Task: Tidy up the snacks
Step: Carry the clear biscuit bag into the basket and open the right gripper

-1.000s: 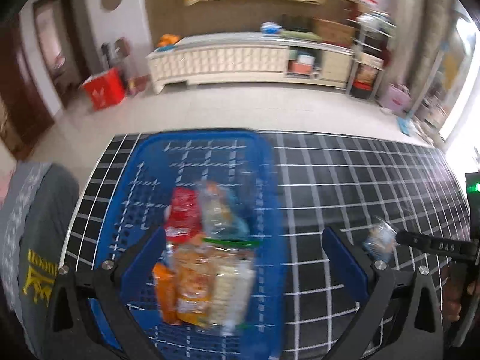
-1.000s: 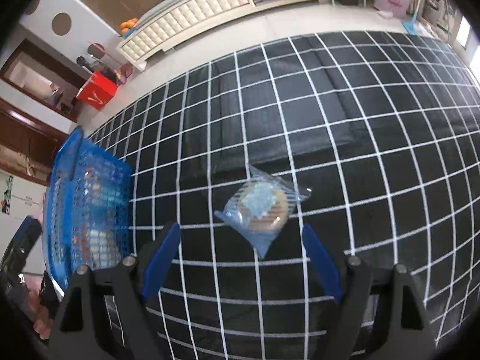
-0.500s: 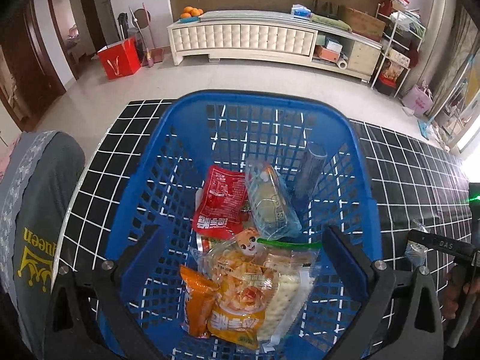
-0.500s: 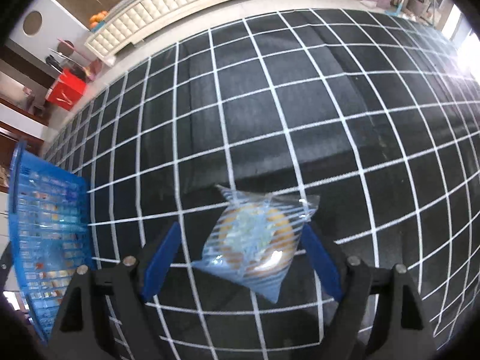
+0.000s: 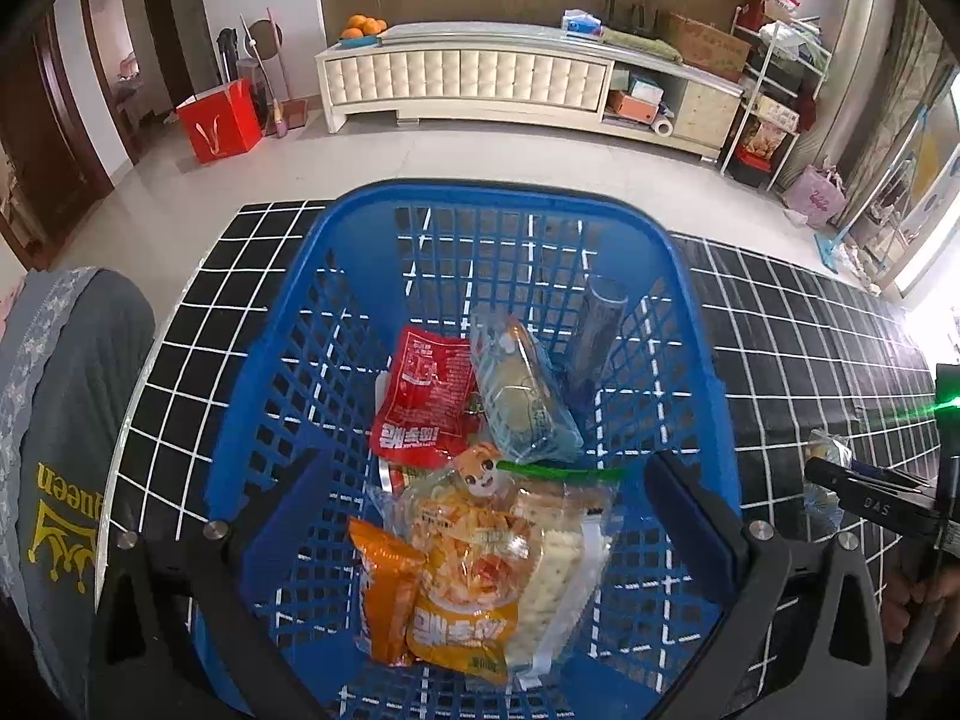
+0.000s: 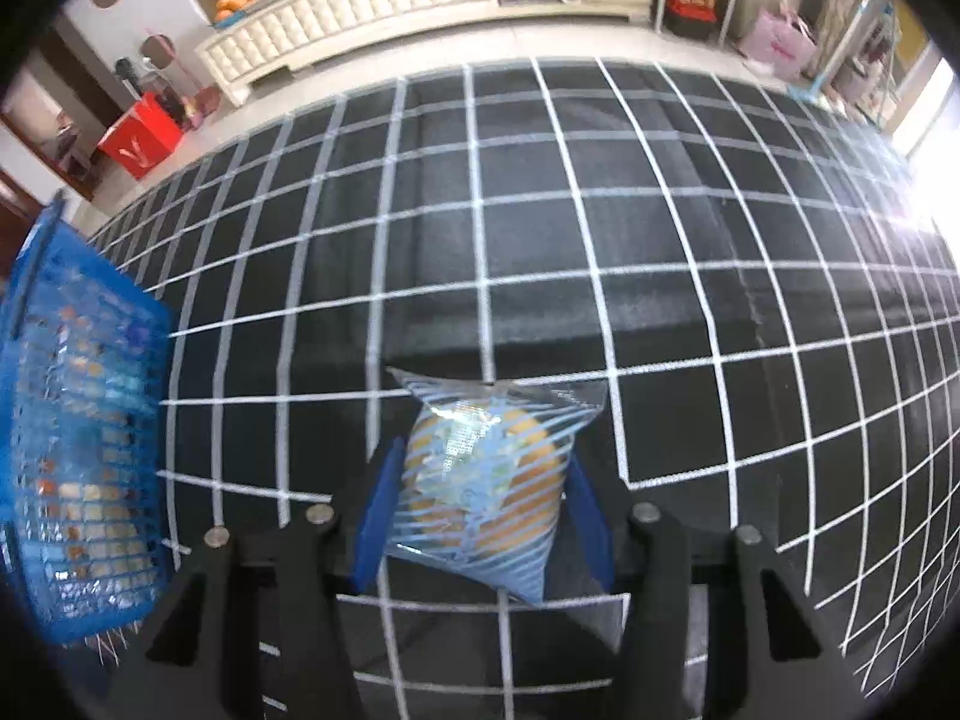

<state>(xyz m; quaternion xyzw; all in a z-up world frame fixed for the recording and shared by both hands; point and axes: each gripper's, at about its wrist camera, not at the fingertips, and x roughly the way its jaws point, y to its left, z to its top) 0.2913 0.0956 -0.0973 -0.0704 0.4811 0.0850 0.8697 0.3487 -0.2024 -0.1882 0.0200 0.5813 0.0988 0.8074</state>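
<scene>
A blue plastic basket (image 5: 678,276) stands on the black grid-patterned tablecloth (image 6: 600,240). It holds a red packet (image 5: 420,402), a clear blue pastry packet (image 5: 522,402), orange snack bags (image 5: 462,588), a cracker pack (image 5: 558,570) and a silver tube (image 5: 594,330). My left gripper (image 5: 489,516) hangs open above the basket's near end, holding nothing. To the basket's right, my right gripper (image 6: 483,486) is closing its jaws around a blue-striped pastry packet (image 6: 486,474), and both blue pads touch its sides. The same basket (image 6: 78,420) sits at the left edge of the right wrist view.
A person's grey sleeve (image 5: 60,420) is at the left beside the table edge. The right gripper's black body (image 5: 864,498) shows to the basket's right. Beyond the table are tiled floor, a white cabinet (image 5: 468,78) and a red bag (image 5: 222,120).
The basket has come nearer and centred under the left gripper. The right gripper has come down around the striped packet and its jaws have narrowed onto it.
</scene>
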